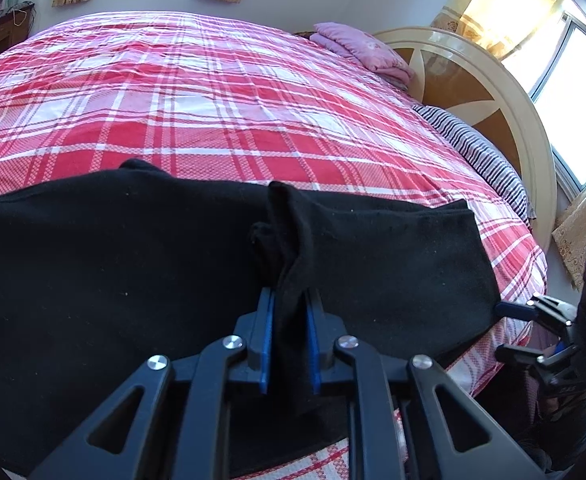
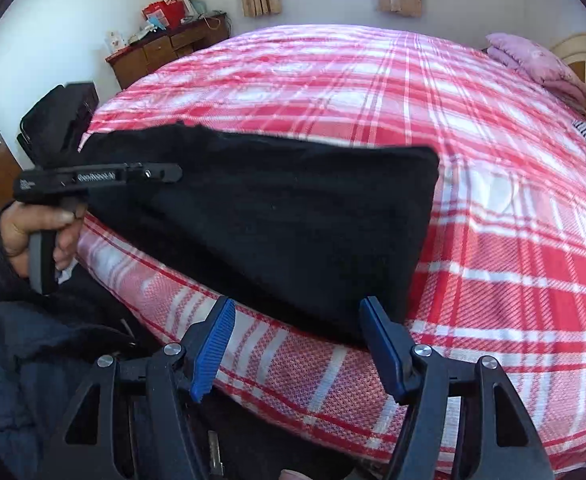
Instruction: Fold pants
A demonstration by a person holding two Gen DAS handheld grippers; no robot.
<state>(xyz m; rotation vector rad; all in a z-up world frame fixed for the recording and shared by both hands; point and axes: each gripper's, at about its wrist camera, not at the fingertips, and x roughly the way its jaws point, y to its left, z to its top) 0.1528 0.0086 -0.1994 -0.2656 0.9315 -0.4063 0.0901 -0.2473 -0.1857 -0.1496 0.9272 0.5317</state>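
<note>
At the bottom centre of its own view, the left gripper (image 1: 289, 344) pinches a raised ridge of the black pants (image 1: 113, 264), which lie across the plaid bedsheet's (image 1: 213, 92) near edge. The right gripper (image 2: 297, 344) gapes wide, holding nothing, just short of the cloth. Soft, light and limp, the pants look best gripped at hems or corners.

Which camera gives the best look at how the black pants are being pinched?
The left wrist view: the left gripper is shut on a raised fold of the black pants. The right wrist view shows the pants' end on the plaid bedspread, with the right gripper open before it.
</note>
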